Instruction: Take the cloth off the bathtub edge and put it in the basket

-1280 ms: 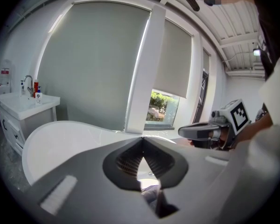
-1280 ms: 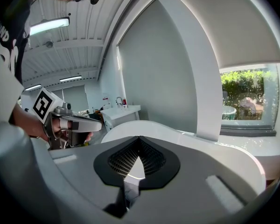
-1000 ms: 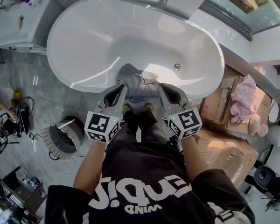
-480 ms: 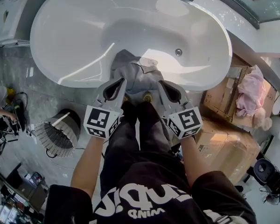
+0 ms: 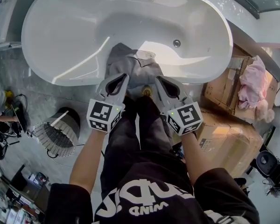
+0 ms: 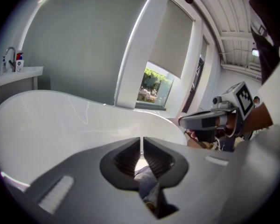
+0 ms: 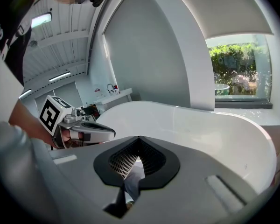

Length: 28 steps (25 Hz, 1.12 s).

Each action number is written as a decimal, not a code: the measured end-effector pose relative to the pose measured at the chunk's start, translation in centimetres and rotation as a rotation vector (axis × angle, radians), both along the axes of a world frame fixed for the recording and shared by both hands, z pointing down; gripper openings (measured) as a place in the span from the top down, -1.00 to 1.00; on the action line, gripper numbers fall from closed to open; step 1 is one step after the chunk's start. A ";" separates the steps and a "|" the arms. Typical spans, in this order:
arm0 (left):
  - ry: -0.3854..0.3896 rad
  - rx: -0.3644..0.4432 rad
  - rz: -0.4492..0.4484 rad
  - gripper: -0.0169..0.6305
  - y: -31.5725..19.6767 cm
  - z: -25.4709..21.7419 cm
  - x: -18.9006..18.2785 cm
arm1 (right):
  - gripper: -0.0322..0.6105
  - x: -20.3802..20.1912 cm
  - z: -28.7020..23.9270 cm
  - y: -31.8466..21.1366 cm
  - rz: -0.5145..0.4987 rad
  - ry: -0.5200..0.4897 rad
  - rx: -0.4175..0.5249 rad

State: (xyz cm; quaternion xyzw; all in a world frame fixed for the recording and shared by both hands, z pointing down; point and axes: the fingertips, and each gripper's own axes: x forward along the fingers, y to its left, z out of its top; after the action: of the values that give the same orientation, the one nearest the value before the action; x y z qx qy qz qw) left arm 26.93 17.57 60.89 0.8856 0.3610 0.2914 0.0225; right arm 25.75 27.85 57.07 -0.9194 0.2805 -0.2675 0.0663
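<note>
A grey cloth hangs over the near rim of the white bathtub. My left gripper and right gripper are side by side, with their tips at the cloth's near edge just above it. Both are shut, tips touching, with nothing pinched. In the left gripper view the jaws meet and a bit of cloth shows below them. The right gripper view shows the same: closed jaws and cloth underneath. A round wire basket stands on the floor to my left.
Cardboard boxes stand at the right of the tub, one with a pink cloth on it. A white counter is at the far left. Cables and small gear lie on the floor left of the basket.
Both grippers have moved forward side by side toward the tub rim, and their tips now reach the cloth's near edge. Their jaws have stayed shut.
</note>
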 end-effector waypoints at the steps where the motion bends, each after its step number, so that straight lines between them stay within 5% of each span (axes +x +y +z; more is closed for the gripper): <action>1: -0.005 -0.005 0.012 0.94 0.2 0.1 -0.2 | 0.87 -0.1 0.0 0.0 -0.002 0.000 0.001; 6: -0.022 -0.030 0.062 0.64 1.1 0.5 -0.8 | 0.87 -0.3 0.3 0.2 0.007 -0.001 0.005; 9: -0.015 -0.004 0.072 0.02 1.2 1.1 -0.9 | 0.87 -0.4 0.4 0.3 0.007 -0.005 0.007; 28: -0.170 0.251 0.326 0.00 3.4 11.9 -2.6 | 0.87 0.0 1.4 1.0 0.041 -0.028 0.034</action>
State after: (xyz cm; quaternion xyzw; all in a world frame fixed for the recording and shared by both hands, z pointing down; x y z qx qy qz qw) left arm 24.28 20.96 72.83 0.7837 0.4570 0.4074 -0.1052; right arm 25.79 28.86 58.48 -0.9199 0.2650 -0.2743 0.0915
